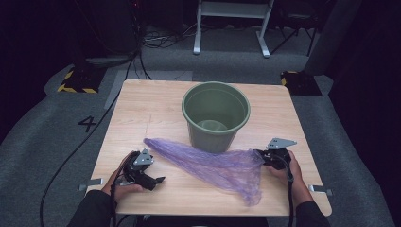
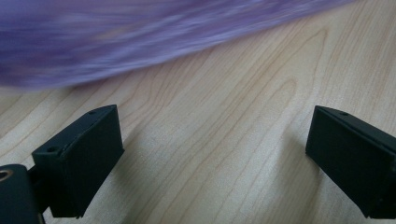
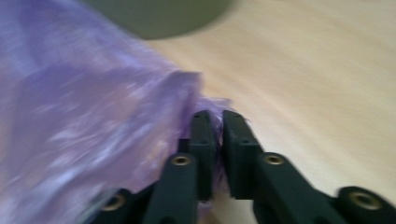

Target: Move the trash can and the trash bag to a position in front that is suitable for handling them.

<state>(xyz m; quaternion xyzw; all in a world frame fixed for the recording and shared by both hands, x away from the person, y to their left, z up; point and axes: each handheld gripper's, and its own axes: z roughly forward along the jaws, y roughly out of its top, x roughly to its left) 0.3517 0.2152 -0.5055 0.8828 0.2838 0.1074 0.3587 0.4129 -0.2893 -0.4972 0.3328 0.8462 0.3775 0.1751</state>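
Purple plastic bag (image 1: 213,165) spread flat on the table (image 1: 142,109), stretching from near the left gripper (image 1: 158,180) across to the right gripper (image 1: 257,153), just in front of the green bucket (image 1: 216,116) and partly overlapping its base. Right gripper's jaws clenched on a bunched edge of the bag (image 3: 93,116), film pinched in the narrow gap between the pads. Left gripper's jaws (image 2: 215,154) released, spread wide over bare wood, bag just beyond them, nothing between. Risks, as judged: thin film likely to slip from so small a pinch if tugged; likely to tear or stretch under a sharp pull; possible snag on the bucket, tipping or dragging it; one-sided hold leaves the mouth closed, so hard to open without a second grip. Table of pale wood grain, square, otherwise bare. Beyond it grey carpet, a painted numeral 4 (image 1: 87,124), black cables (image 1: 94,127), yellow-and-black striped stand bases (image 1: 75,81), white frame legs (image 1: 231,26), dark surroundings.
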